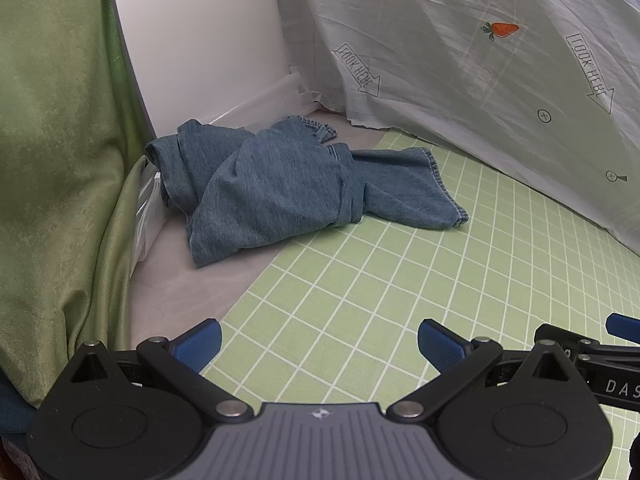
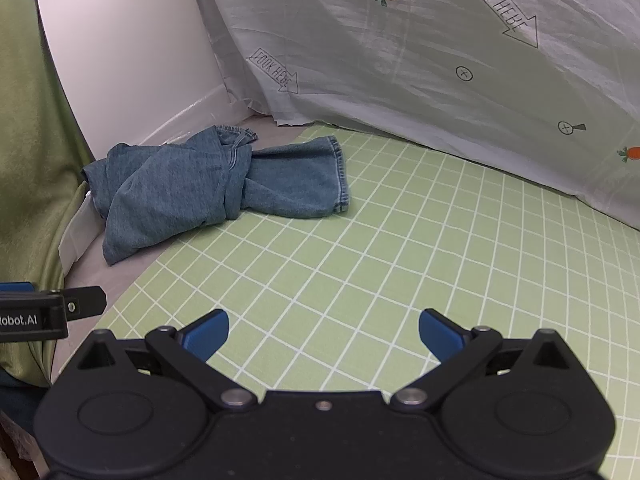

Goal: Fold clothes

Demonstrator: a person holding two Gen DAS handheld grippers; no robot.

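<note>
2 tongs hover low over the bench, both spread wide with nothing between their blue pads. The left tongs sit over the green grid mat, and part of the right tongs shows at 3 o'clock in the left view. The right tongs hang over the same mat, with a piece of the left tongs at 9 o'clock in the right view.

1 denim garment lies crumpled at about 11 o'clock from the left tongs, well apart from both. In the right view the denim also sits toward 11 o'clock. Its bunched bulk rests on the bare grey strip of the bench beside the mat, while a hemmed, flatter end spreads onto the mat toward 3 o'clock. The far side of the heap lies close to a white panel standing at 12 o'clock.

A pale sheet printed with carrots and arrows drapes along the back from 12 to 3 o'clock, its lower edge meeting the mat. A green curtain hangs at 9 o'clock.
</note>
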